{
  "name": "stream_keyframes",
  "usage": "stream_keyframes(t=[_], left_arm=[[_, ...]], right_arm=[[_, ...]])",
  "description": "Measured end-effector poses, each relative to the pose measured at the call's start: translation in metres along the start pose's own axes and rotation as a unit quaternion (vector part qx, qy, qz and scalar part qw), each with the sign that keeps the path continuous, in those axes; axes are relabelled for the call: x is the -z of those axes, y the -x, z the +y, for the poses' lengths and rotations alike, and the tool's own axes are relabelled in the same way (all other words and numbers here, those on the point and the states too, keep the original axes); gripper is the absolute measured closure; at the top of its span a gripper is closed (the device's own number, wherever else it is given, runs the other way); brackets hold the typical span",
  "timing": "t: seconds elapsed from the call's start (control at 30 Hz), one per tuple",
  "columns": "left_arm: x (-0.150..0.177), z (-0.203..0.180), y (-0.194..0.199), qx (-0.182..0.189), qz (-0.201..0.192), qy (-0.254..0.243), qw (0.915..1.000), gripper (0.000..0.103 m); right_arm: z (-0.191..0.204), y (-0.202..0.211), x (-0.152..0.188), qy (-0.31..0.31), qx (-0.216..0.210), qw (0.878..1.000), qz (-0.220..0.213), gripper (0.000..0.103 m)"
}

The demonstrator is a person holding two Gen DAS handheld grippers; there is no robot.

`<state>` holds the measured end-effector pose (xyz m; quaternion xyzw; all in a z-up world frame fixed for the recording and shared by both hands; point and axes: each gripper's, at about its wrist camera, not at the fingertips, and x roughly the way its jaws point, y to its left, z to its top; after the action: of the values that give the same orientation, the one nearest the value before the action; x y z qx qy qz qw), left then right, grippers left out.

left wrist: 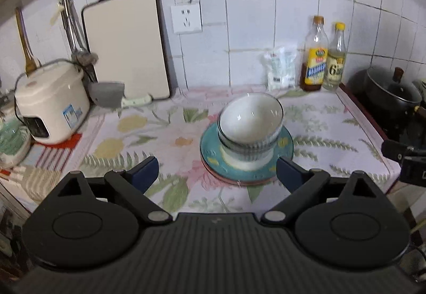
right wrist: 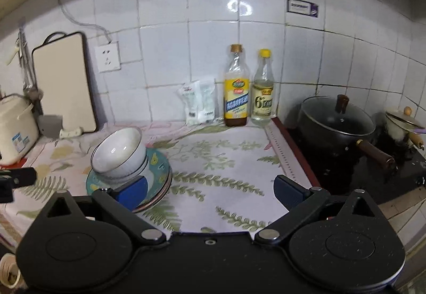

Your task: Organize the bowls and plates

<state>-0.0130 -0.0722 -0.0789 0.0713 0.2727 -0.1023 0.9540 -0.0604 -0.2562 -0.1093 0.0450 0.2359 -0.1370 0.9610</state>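
Nearest in the left wrist view, the left claw stands wide open with nothing between its blue pads, only flowered cloth on the desk beneath. Just ahead of its right pad sits the stack of plates, a teal one on top of a pinkish one, and nested on them the white bowls, the top one tilted slightly. In the right wrist view the right claw is likewise spread wide and empty; the stack lies just beyond its left pad, apart from it as far as I can tell. Farther back, by the tiled wall, stand two bottles and a packet. By my reading the sorting is essentially done: no loose plate or bowl shows elsewhere on the desk.
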Motion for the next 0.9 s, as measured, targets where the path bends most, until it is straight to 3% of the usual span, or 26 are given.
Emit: stream_keyframes(t=[0.2,0.37,0.5,0.67,0.9], left_arm=[[0.01,0.003,-0.003,0.002,0.001,0.0,1.0,0.007],[0.016,0.009,-0.009,0.002,0.003,0.013,0.9999,0.007],[0.022,0.013,-0.013,0.003,0.011,0.017,0.9998,0.007],[0.026,0.015,-0.015,0.018,0.023,0.028,0.9992,0.007],[0.025,0.009,-0.015,0.011,0.024,0.016,0.9995,0.007]], right_arm=[[0.012,0.002,0.005,0.015,0.001,1.0,0.002,0.001],[0.019,-0.004,0.017,0.026,0.048,0.998,-0.005,0.001],[0.017,-0.002,0.02,0.005,0.039,0.999,-0.004,0.001],[0.02,0.002,0.02,0.009,0.028,1.0,-0.01,0.001],[0.026,0.01,0.022,0.023,0.022,0.999,-0.015,0.001]])
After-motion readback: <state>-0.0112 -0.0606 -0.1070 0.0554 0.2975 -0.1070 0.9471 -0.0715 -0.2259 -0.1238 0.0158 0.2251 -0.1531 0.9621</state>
